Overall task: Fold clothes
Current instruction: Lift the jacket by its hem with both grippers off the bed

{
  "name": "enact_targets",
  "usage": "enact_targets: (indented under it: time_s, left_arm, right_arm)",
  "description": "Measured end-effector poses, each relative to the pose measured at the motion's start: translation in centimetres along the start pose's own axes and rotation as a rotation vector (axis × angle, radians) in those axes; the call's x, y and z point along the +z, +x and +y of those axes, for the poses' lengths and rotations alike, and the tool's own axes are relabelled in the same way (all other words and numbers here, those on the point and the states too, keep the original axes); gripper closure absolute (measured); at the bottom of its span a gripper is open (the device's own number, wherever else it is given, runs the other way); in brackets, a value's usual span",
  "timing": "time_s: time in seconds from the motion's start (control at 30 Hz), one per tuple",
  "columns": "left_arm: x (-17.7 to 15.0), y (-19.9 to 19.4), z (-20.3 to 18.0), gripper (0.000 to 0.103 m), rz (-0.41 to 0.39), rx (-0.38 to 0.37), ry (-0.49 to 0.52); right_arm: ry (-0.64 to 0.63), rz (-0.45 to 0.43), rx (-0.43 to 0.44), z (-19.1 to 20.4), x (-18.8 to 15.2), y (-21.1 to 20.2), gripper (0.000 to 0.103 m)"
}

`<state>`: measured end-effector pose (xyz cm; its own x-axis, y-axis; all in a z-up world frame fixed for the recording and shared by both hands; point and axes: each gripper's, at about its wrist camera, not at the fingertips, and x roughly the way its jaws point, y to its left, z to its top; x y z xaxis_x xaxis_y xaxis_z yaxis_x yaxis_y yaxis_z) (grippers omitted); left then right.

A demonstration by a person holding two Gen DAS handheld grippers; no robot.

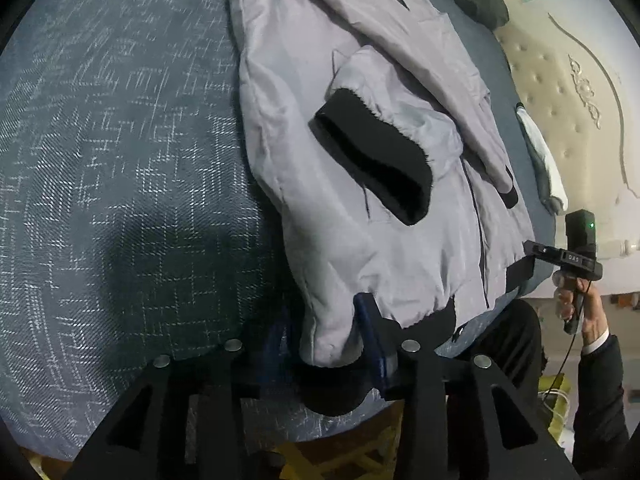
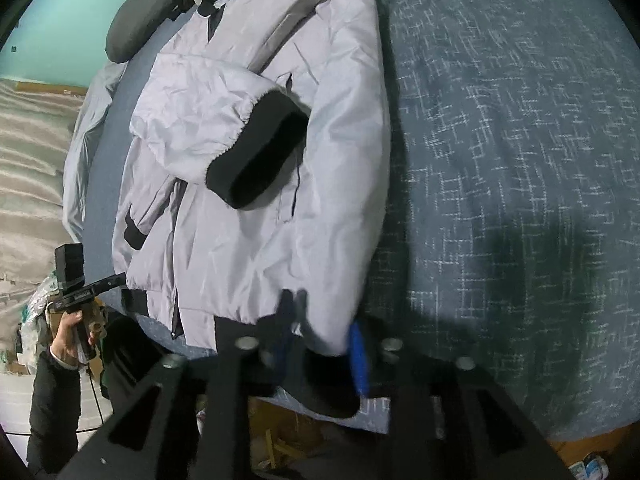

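Your pale grey padded jacket (image 1: 360, 160) with black knit cuffs lies on the dark blue cross-hatched bed cover (image 1: 120, 160), sleeves folded across its front. Your left gripper (image 1: 326, 344) stands parted around the hem corner, pads not pressing. Your right gripper (image 2: 320, 344) likewise straddles the opposite hem corner, parted.

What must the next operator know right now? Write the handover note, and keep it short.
Left gripper: jaws open, one bottom corner of the jacket between the pads, not pinched.
Right gripper: the same at the other bottom corner.
The jacket lies front up on the bed cover.
Done: both sleeves folded across the front, black cuffs on top.
Left: probably regrip both corners and fold the bottom edge up toward the collar.
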<state>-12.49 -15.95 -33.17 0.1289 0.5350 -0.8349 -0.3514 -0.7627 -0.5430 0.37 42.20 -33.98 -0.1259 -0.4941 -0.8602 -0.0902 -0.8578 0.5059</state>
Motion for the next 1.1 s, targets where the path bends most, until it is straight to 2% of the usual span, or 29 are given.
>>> enact_targets:
  time_s: [0.3, 0.37, 0.4, 0.47, 0.53, 0.77, 1.1]
  left_arm:
    - [0.0, 0.7, -0.6, 0.062, -0.018, -0.028, 0.022]
    - [-0.2, 1.0, -0.9, 0.074, -0.011, -0.026, 0.039]
    - [-0.2, 1.2, -1.1, 0.076, -0.008, -0.022, 0.048]
    - [-0.3, 1.2, -1.5, 0.082, -0.007, -0.01, 0.063]
    - [-0.4, 1.1, -2.0, 0.085, -0.009, 0.0, 0.075]
    - [-0.7, -0.7, -2.9, 0.09, -0.037, 0.01, 0.108]
    - [-1.2, -4.2, -7.4, 0.091, -0.084, 0.009, 0.189]
  right_arm:
    - [0.01, 0.025, -0.009, -0.4, 0.6, 1.9, 0.066]
    - [0.008, 0.03, -0.012, -0.4, 0.6, 2.2, 0.066]
    - [0.006, 0.03, -0.011, -0.4, 0.6, 2.3, 0.067]
    - [-0.005, 0.025, -0.013, -0.3, 0.5, 2.4, 0.073]
    - [-0.013, 0.018, -0.02, -0.2, 0.5, 2.3, 0.087]
    - [-0.044, -0.02, 0.012, 1.0, 0.3, 0.3, 0.092]
    - [-0.115, -0.085, 0.079, 4.5, 0.0, -4.0, 0.093]
